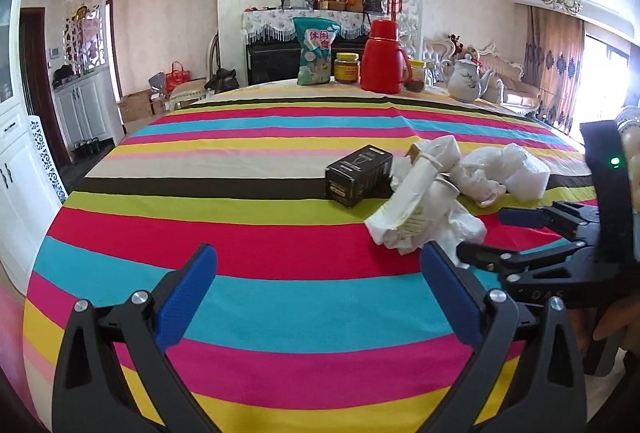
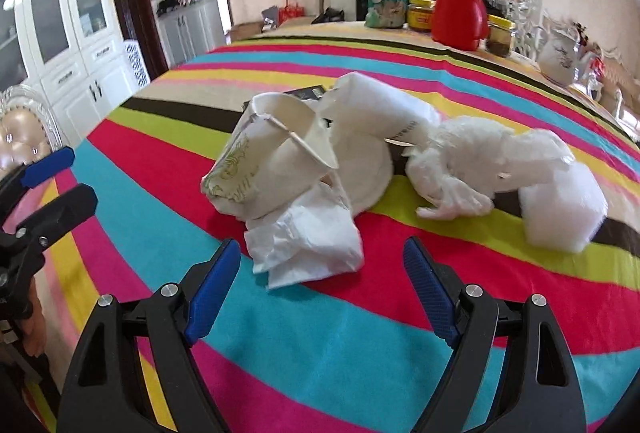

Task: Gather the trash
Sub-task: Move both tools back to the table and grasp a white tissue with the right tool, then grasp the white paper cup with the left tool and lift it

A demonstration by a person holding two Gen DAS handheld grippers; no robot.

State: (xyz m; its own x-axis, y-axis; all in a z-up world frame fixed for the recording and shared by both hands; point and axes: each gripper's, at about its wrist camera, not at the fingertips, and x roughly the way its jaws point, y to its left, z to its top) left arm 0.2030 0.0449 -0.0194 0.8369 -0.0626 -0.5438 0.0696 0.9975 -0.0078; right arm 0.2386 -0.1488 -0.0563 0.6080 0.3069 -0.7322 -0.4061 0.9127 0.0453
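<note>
Bright daylight, window glare, fisheye-warped edges

Crushed paper cup (image 2: 264,161) lying on surface (image 2: 320,345), resting on crumpled tissue (image 2: 308,245). Box (image 1: 358,175) sitting just left of and behind cup. Plastic wrap bundle (image 2: 492,173) lying right of cup. Flask (image 1: 382,57), jars, teapot (image 1: 466,79) standing at far edge.

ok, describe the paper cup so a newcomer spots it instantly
On the striped tablecloth, a pile of white trash lies in front of the right gripper. The paper cup is at its left end, on its side over a crumpled tissue. Only it has a green-gold print and a crushed round rim.
</note>
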